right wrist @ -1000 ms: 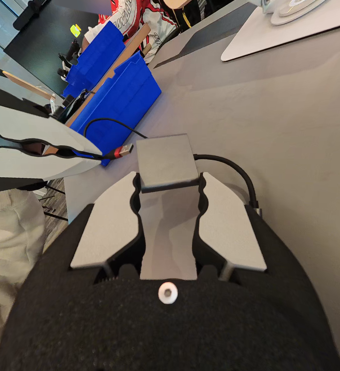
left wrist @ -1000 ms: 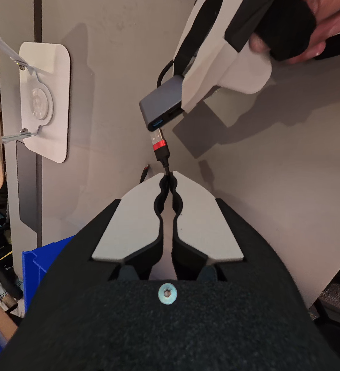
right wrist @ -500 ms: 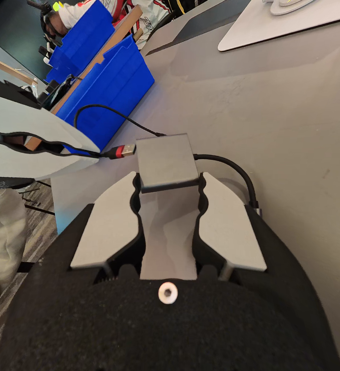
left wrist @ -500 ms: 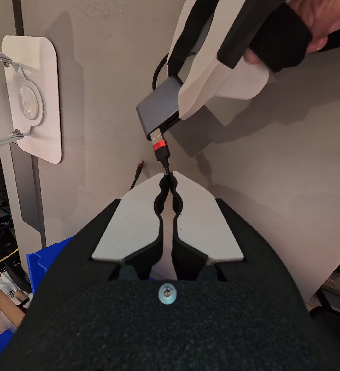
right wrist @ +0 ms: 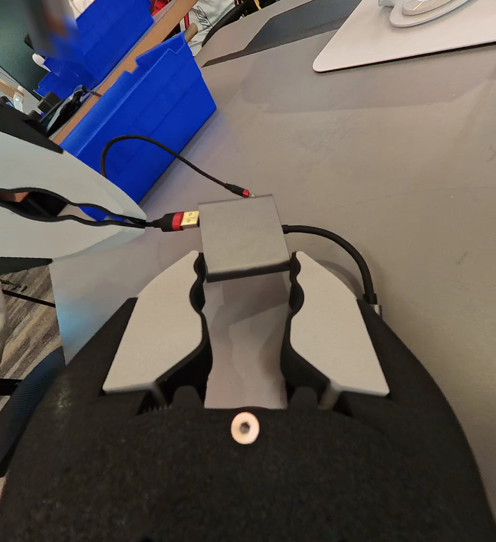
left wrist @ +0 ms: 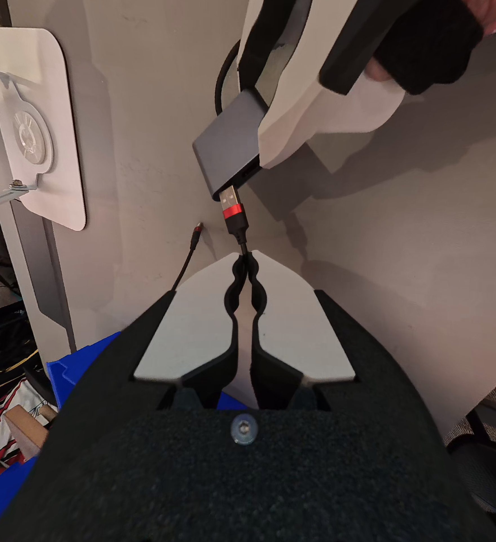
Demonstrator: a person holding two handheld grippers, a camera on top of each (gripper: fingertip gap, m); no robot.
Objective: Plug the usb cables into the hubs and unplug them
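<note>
My left gripper (left wrist: 245, 254) is shut on the thin black USB cable just behind its red-collared plug (left wrist: 232, 211). The metal tip of the plug touches the port edge of the grey hub (left wrist: 229, 140); how deep it sits I cannot tell. My right gripper (right wrist: 246, 261) is shut on the grey hub (right wrist: 241, 231) and holds it above the grey table. In the right wrist view the plug (right wrist: 182, 220) meets the hub's left edge, with the left gripper (right wrist: 142, 223) behind it. The cable's other small end (right wrist: 241, 192) lies on the table beyond the hub.
The hub's own thick black lead (right wrist: 346, 249) curves off to the right. Blue bins (right wrist: 141, 117) stand at the table's left edge. A white pad with a round holder (left wrist: 32, 129) lies farther off on the grey table (right wrist: 387, 146). A person's hand (left wrist: 416, 44) holds the right gripper.
The plug and the hub have come together: a second ago there was a small gap, now the plug's tip is at the hub's port. Both grippers stayed shut.
</note>
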